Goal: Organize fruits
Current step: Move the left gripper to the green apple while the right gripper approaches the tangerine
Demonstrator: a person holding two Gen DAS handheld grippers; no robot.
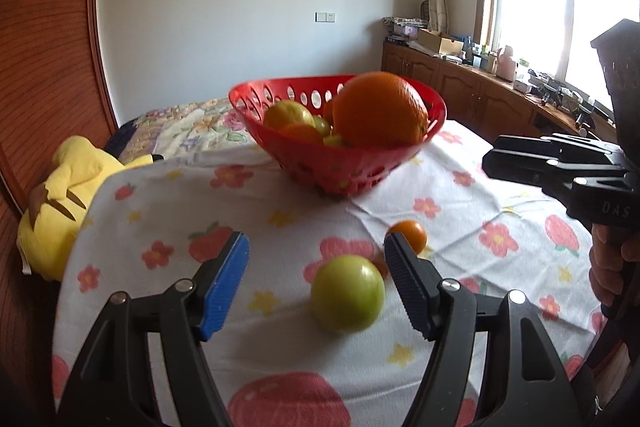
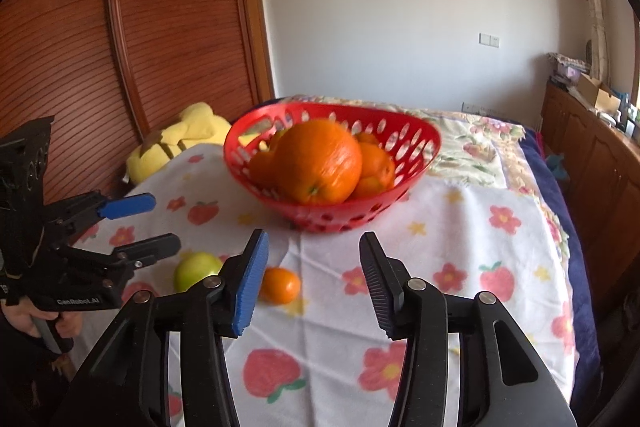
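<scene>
Left wrist: left gripper (image 1: 316, 279) gapes around the green tomato (image 1: 347, 293); smooth, firm, likely rolls, so pinch its middle. Right wrist: right gripper (image 2: 312, 281) spread, empty; small tangerine (image 2: 280, 285) just beside its left finger.

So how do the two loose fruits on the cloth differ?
The green fruit is clearly larger than the small orange fruit, and pale green rather than orange. The green fruit lies between the open left gripper's fingers; the small orange fruit lies just beyond them. Both are round and rest outside the red basket.
</scene>
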